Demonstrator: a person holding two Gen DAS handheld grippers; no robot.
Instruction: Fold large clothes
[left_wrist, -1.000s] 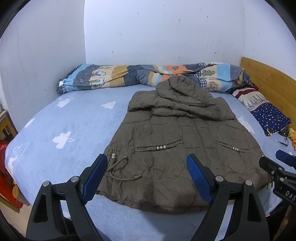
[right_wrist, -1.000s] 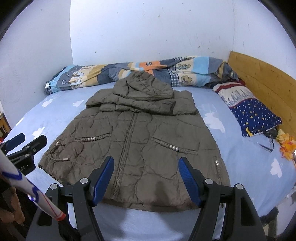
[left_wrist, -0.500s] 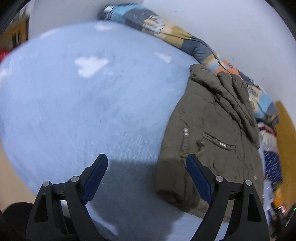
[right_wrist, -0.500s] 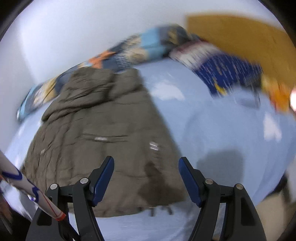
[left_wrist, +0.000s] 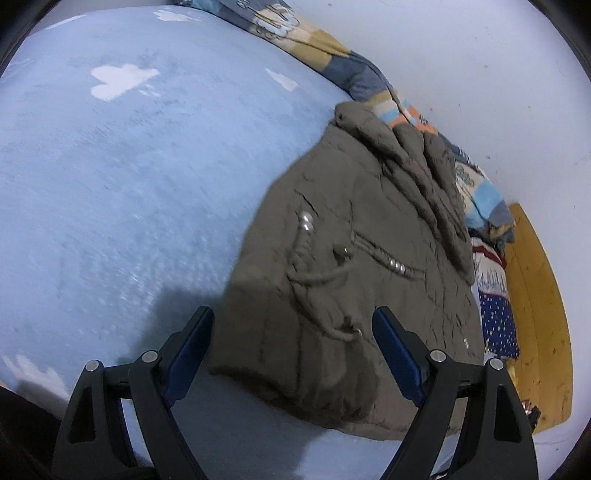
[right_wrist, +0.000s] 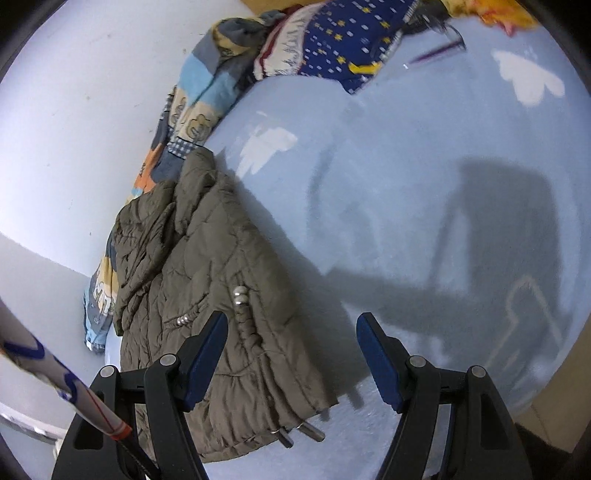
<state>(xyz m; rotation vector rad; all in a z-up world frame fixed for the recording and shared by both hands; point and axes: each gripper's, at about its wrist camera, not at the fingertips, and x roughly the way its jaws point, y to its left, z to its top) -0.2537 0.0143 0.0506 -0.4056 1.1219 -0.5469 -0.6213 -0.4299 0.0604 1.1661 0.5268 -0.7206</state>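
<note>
A white-walled room holds a bed with a pale blue sheet (left_wrist: 122, 177) printed with white clouds, and an olive padded jacket (left_wrist: 354, 258) lies flat on it, hood toward a rolled patchwork quilt (left_wrist: 325, 55) along the wall. Only the left wrist view shows the wooden headboard (left_wrist: 535, 314); only the right wrist view shows the starry blue pillow (right_wrist: 332, 40) in full, a white pole (right_wrist: 55, 380) with blue marks, and dark shadows across the sheet. A second ago both cameras faced the jacket squarely from its hem; now each has rolled and dropped toward a lower corner. The left gripper (left_wrist: 291, 339) has its jaws spread over the jacket's hem corner, not touching. The right gripper (right_wrist: 291, 350) is likewise spread, the opposite hem corner just beneath its left finger.
</note>
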